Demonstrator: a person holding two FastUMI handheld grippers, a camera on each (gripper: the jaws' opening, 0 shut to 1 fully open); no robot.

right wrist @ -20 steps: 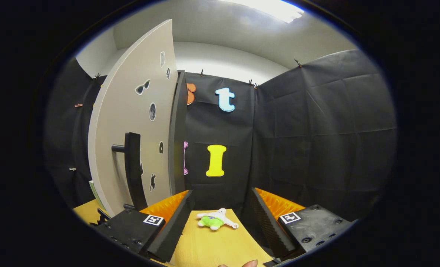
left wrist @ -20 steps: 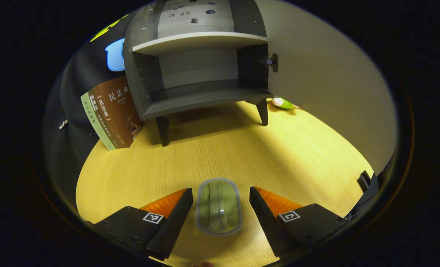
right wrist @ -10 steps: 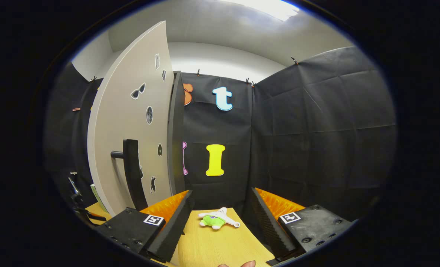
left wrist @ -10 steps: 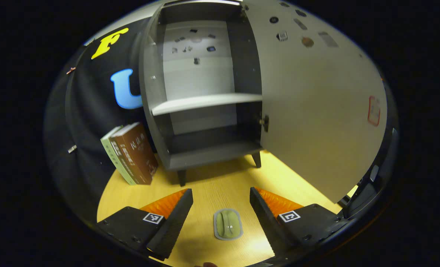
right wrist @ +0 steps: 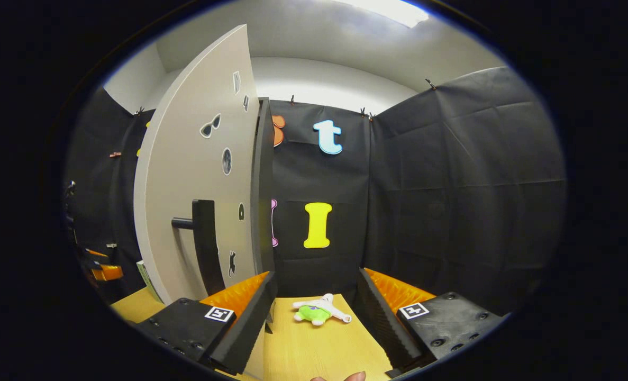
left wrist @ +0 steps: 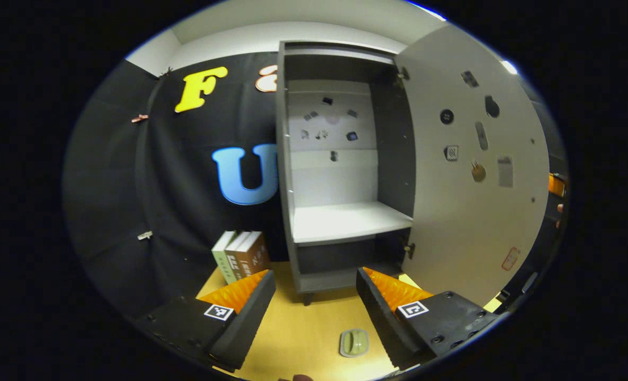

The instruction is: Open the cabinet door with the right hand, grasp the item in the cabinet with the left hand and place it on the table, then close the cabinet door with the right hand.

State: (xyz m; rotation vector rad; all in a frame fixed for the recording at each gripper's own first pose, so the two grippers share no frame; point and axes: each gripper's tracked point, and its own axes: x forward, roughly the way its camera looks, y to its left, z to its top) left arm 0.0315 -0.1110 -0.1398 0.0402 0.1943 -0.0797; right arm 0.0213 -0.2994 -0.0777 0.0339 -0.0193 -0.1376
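A: L gripper point(left wrist: 315, 312)?
B: Jaws wide, nothing btwn them. Up off the wooden surface point(left wrist: 298, 338), looking at the cabinet

A: The item?
B: Small clear container w/ green contents point(left wrist: 354, 343), lying on the surface just inside the right finger, near the bottom of the left gripper view. Not touched by either finger

A: Beyond that?
B: Books point(left wrist: 239, 259) standing upright on the surface, just left of the cabinet point(left wrist: 340, 174). Cabinet's on short legs, door point(left wrist: 472, 174) swung wide to its right, stickers on the inner face. White shelf point(left wrist: 345, 222) bare, dark compartment under it. Small stickers on the back panel

A: R gripper point(right wrist: 316, 312)?
B: Jaws wide too, holding nothing. A fingertip point(right wrist: 353, 377) shows at the bottom edge of the right gripper view

A: What's ahead of it?
B: Small plush toy, green and white point(right wrist: 319, 312), lying on the surface btwn the fingers but farther off. Door's outer face to the left, dark bar handle point(right wrist: 205, 243) on it, apart from the left finger. Can't tell how far. Stickers above and beside the handle
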